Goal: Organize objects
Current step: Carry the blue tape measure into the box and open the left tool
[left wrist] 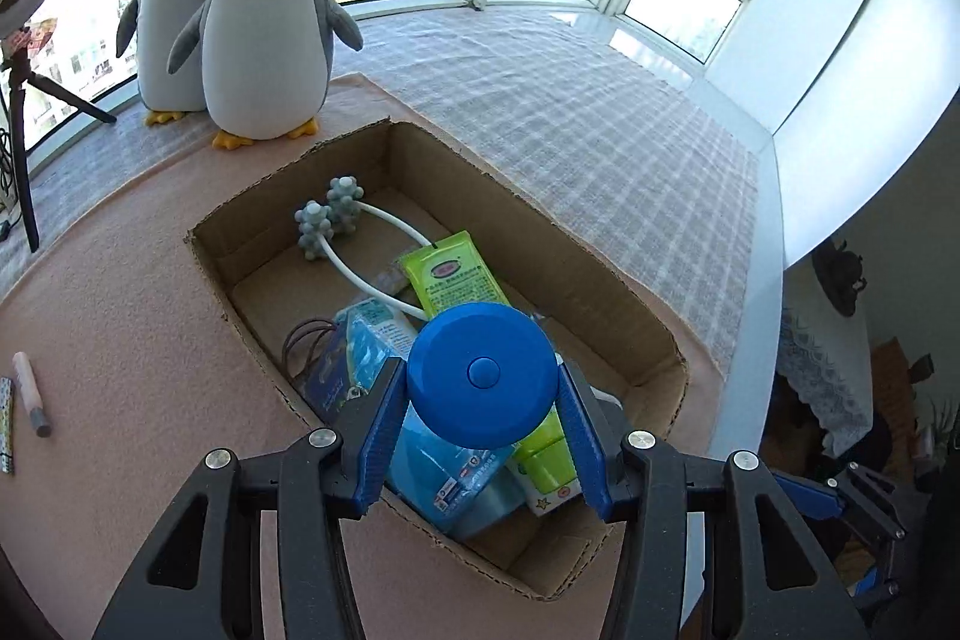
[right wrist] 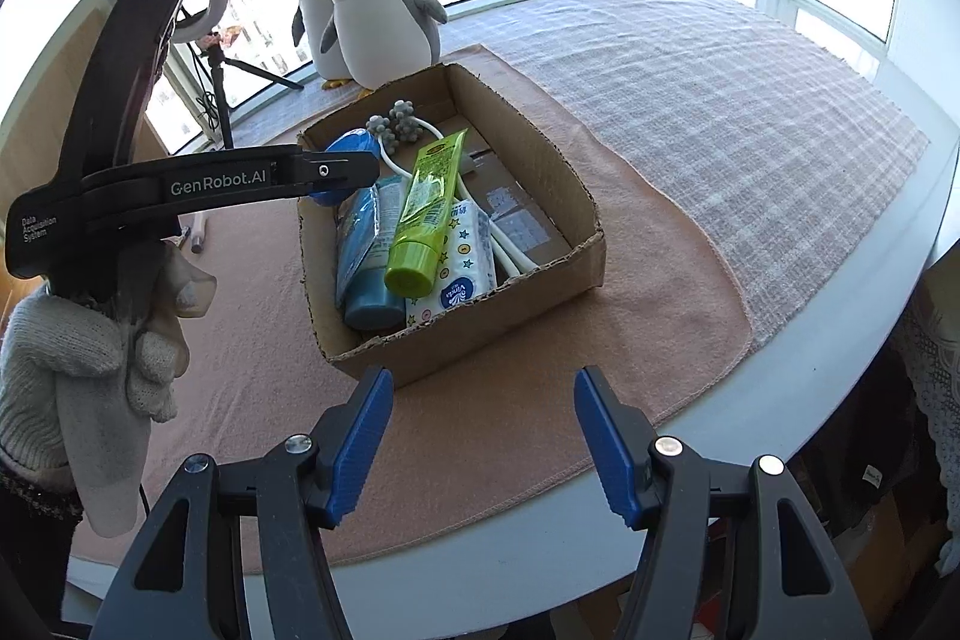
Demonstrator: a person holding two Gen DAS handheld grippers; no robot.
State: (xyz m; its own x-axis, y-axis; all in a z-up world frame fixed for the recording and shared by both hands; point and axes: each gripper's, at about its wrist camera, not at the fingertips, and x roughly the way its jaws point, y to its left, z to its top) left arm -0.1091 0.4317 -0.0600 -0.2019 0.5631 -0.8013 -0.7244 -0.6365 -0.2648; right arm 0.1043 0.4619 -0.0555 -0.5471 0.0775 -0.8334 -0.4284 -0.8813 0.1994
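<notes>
Left wrist view, disc: a round blue disc (left wrist: 482, 374) sits clamped between the left gripper (left wrist: 482, 418) fingers, flat face with its centre button turned toward the camera, above the box's near end.
Box: the cardboard box (right wrist: 576, 196) runs lengthwise away from the left gripper; inside, a green tube (right wrist: 427, 214) lies along it, cap nearest.
Surface: pink cloth (right wrist: 630, 292) on a white table, windows behind, two plush penguins (left wrist: 264, 34) beyond the box.
Right gripper (right wrist: 483, 436): spread wide, holding nothing, just short of the box.
</notes>
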